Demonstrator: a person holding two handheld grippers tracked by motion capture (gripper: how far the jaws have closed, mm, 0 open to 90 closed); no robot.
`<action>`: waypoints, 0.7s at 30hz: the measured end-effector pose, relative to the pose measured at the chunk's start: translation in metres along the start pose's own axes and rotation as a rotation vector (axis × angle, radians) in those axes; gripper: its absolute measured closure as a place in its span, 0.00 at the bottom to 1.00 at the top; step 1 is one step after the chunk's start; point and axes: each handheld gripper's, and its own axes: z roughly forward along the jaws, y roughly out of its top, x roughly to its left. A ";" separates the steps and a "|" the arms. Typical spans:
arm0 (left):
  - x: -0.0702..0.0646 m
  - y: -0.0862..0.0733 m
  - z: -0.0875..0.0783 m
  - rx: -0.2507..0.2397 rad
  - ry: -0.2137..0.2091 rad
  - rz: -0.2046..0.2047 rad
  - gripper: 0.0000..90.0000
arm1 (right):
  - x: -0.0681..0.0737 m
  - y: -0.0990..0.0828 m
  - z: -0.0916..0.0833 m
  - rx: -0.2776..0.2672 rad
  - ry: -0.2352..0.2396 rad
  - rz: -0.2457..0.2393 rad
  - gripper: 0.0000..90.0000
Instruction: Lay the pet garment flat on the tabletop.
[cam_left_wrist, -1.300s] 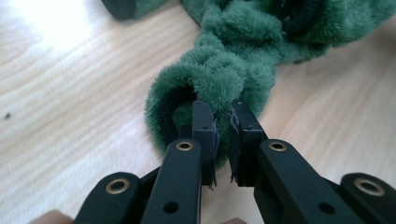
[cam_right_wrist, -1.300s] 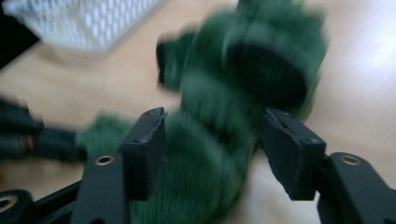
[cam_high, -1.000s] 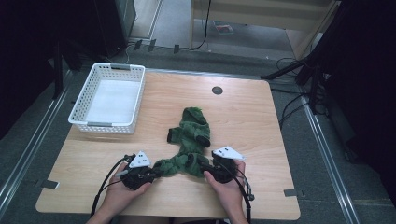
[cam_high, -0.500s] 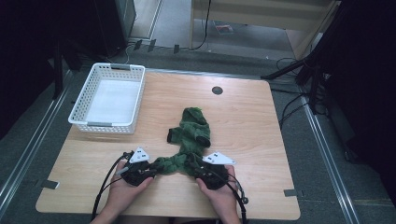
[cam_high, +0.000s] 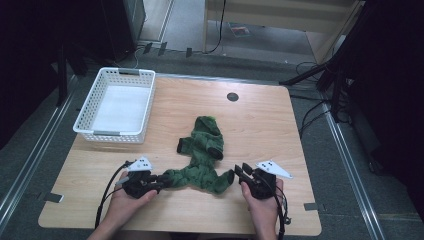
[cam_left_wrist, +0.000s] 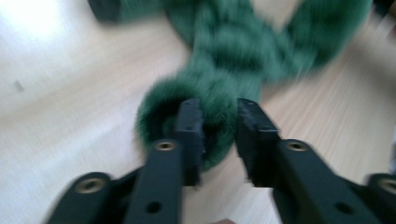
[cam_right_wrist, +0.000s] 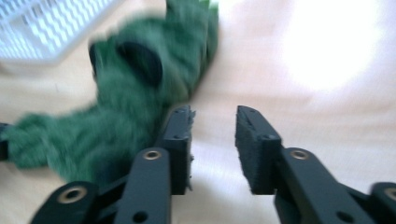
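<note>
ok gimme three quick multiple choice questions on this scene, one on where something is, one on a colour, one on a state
1. Where is the white basket?
A. far left of the table
B. near right corner
C. on the floor

2. What colour is the fuzzy garment?
A. red
B. green
C. yellow

3. How does the right claw stand?
A. shut on the basket
C. shut on a cable
B. open, nothing between its jaws

Answers:
1 A, the high view shows it at the table's far left edge.
2 B, its fuzzy fabric is dark green in every view.
3 B, the right gripper view shows bare table between the spread jaws, the garment beside the left jaw.
</note>
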 end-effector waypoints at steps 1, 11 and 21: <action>0.001 0.006 0.000 -0.026 0.006 -0.018 0.67 | 0.000 0.003 0.000 -0.011 0.010 -0.007 0.68; 0.022 0.063 0.050 -0.082 0.236 -0.149 0.52 | 0.025 0.029 0.051 0.081 0.101 -0.133 0.53; 0.032 0.068 0.086 0.078 0.234 -0.098 0.96 | -0.002 0.027 0.069 0.134 0.033 -0.069 0.93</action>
